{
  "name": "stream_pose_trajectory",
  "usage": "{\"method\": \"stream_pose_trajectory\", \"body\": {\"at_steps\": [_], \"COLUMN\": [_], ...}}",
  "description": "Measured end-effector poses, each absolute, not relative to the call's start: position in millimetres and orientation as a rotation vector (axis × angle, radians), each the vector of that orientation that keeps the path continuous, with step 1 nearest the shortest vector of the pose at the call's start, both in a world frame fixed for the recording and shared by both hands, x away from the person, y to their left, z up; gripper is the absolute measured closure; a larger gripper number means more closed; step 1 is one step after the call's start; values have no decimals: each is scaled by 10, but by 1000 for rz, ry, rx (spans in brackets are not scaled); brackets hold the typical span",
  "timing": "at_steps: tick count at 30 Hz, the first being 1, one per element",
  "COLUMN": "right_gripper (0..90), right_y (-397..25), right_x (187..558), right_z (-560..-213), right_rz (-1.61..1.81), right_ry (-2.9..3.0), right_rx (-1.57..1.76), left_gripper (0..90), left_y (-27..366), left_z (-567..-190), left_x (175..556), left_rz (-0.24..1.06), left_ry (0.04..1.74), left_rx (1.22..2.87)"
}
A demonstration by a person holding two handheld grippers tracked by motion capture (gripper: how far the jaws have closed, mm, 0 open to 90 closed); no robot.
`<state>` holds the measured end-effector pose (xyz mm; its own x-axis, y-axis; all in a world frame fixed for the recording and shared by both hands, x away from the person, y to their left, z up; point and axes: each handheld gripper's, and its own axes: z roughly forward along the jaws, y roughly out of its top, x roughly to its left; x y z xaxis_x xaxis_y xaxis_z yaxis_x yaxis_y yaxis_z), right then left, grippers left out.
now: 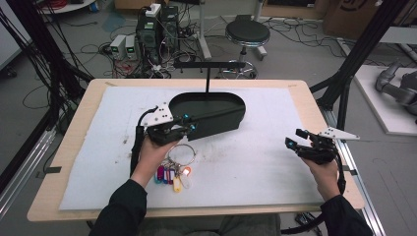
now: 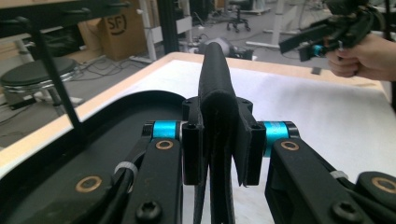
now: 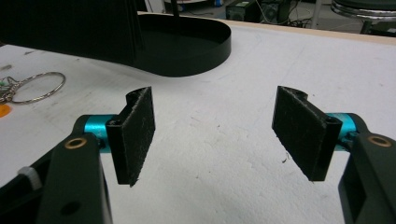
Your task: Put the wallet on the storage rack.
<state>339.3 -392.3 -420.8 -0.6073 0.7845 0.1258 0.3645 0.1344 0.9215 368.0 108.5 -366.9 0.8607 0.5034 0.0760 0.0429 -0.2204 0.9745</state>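
A black oval tray [image 1: 240, 105] with an upright T-shaped post [image 1: 207, 78] stands at the middle back of the white mat. My left gripper [image 1: 191, 127] is at the tray's near left side, shut on its rim; in the left gripper view the rim [image 2: 215, 60] runs away from between the jaws of the left gripper [image 2: 219, 140]. A key ring with several coloured tags [image 1: 173, 174] lies just under my left hand. My right gripper [image 1: 295, 139] hovers open over bare mat at the right, with nothing between its pads [image 3: 135, 130]. The tray wall [image 3: 205, 51] and the key ring [image 3: 39, 86] lie ahead of it.
A white foam mat [image 1: 255, 167] covers the wooden table [image 1: 74, 123]. The table's right edge is close to my right hand. Past the far edge, a stool [image 1: 247, 33], computer boxes [image 1: 147, 32] and cables sit on the floor. Black frame poles [image 1: 359, 54] rise at the right.
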Motion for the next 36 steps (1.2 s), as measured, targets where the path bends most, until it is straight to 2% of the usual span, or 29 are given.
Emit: {"method": "stream_pose_trajectory", "body": {"at_steps": [20,36], "right_gripper": [309,310], "right_y": [-3946,-3951], "right_x": [3394,3397], "right_z": [-4207,-4206], "right_rz": [1465,1465], "right_ry": [2007,1996], "right_rx": [1130,1132], "left_gripper": [755,756], "left_y": [1112,1089], "left_z": [-3746,-3924], "left_x": [4118,4377], "left_rz": [539,565], "left_ry": [540,613], "left_rx": [1653,1603]}}
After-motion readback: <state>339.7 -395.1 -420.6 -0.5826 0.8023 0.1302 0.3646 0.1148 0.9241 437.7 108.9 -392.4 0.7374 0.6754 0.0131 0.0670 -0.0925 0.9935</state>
